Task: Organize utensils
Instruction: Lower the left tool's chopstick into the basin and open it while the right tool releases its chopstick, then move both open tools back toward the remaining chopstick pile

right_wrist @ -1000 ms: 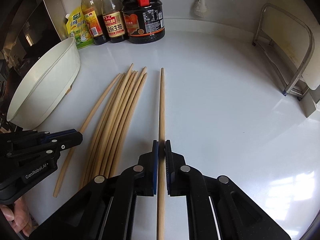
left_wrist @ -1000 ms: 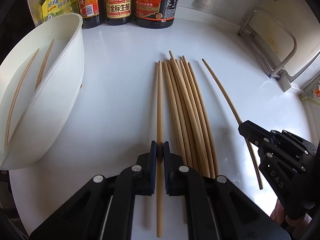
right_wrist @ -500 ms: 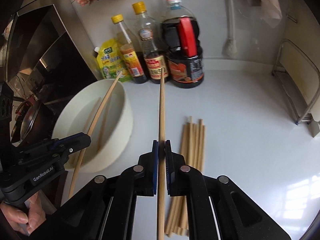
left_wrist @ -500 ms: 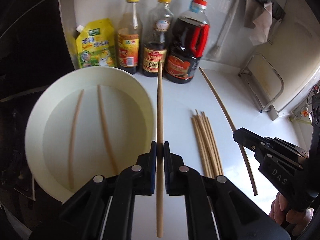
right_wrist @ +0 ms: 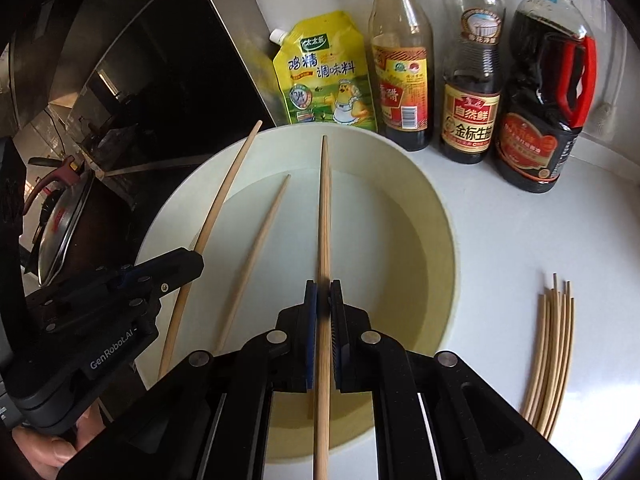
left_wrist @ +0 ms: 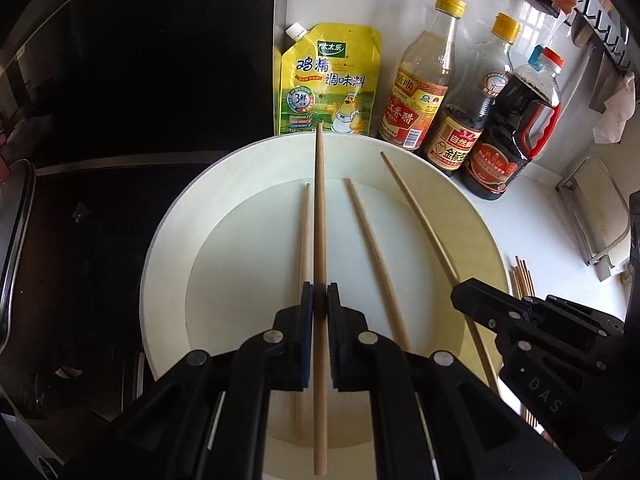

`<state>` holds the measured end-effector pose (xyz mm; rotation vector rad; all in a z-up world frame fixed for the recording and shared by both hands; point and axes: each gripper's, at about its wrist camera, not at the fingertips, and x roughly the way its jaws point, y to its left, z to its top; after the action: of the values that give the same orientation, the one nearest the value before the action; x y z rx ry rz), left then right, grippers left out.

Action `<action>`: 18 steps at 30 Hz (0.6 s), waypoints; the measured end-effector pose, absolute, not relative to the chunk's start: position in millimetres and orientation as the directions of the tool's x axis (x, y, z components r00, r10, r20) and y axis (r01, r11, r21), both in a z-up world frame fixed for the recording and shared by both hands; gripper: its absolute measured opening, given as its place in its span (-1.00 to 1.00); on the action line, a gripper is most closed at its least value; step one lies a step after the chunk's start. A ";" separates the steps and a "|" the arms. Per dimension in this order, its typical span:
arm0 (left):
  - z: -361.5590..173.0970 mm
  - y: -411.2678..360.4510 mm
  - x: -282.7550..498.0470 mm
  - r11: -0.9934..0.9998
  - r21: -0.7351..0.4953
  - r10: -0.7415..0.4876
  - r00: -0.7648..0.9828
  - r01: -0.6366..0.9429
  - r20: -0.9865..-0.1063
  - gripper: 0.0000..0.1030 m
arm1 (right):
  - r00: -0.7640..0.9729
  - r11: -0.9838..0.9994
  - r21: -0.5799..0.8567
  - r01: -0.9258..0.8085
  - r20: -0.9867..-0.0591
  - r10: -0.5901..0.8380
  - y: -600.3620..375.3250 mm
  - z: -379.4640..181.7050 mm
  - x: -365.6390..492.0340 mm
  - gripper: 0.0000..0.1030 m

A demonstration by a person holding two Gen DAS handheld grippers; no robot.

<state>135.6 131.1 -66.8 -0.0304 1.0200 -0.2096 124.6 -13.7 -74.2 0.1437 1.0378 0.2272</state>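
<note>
My left gripper [left_wrist: 319,300] is shut on a wooden chopstick [left_wrist: 320,216] and holds it over the white bowl [left_wrist: 168,240]. Two chopsticks [left_wrist: 376,252] lie inside the bowl. My right gripper [right_wrist: 323,300] is shut on another chopstick [right_wrist: 324,208], also above the bowl [right_wrist: 436,216]. The right gripper shows in the left wrist view [left_wrist: 460,294] with its chopstick [left_wrist: 416,208]. The left gripper shows in the right wrist view [right_wrist: 192,264] with its chopstick [right_wrist: 224,196]. A bundle of several chopsticks [right_wrist: 550,344] lies on the white counter right of the bowl.
A yellow seasoning pouch [left_wrist: 326,80] and three sauce bottles [left_wrist: 460,120] stand behind the bowl against the wall. A dark stove with a pot lid [right_wrist: 60,232] lies left of the bowl. A metal rack [left_wrist: 596,220] stands at the right.
Both grippers have lifted their chopsticks off the counter and carried them left, from beside the bundle to above the bowl. The bundle stays on the counter.
</note>
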 end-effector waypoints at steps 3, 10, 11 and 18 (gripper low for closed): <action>-74.1 133.1 143.3 0.978 -0.133 -0.197 0.489 0.162 -0.850 -0.85 | 0.476 0.969 0.221 -0.112 -0.844 0.247 -7.8 -80.5 132.9 -0.87; -81.9 143.8 146.4 0.980 -0.153 -0.195 0.473 0.127 -0.859 -0.30 | 0.482 0.971 0.220 -0.089 -0.844 0.235 -10.1 -79.9 137.3 -0.42; -81.3 145.9 145.0 0.981 -0.152 -0.192 0.478 0.121 -0.857 -0.13 | 0.492 0.974 0.211 -0.087 -0.841 0.226 -11.5 -78.3 135.2 -0.42; -78.7 154.2 133.5 0.982 -0.153 -0.189 0.473 0.113 -0.860 0.10 | 0.491 0.979 0.196 -0.058 -0.848 0.199 -24.5 -78.2 115.2 -0.42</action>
<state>133.5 154.2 -78.7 -0.0786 1.0622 -0.1851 115.2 -24.5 -78.2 0.1484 1.0475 0.1570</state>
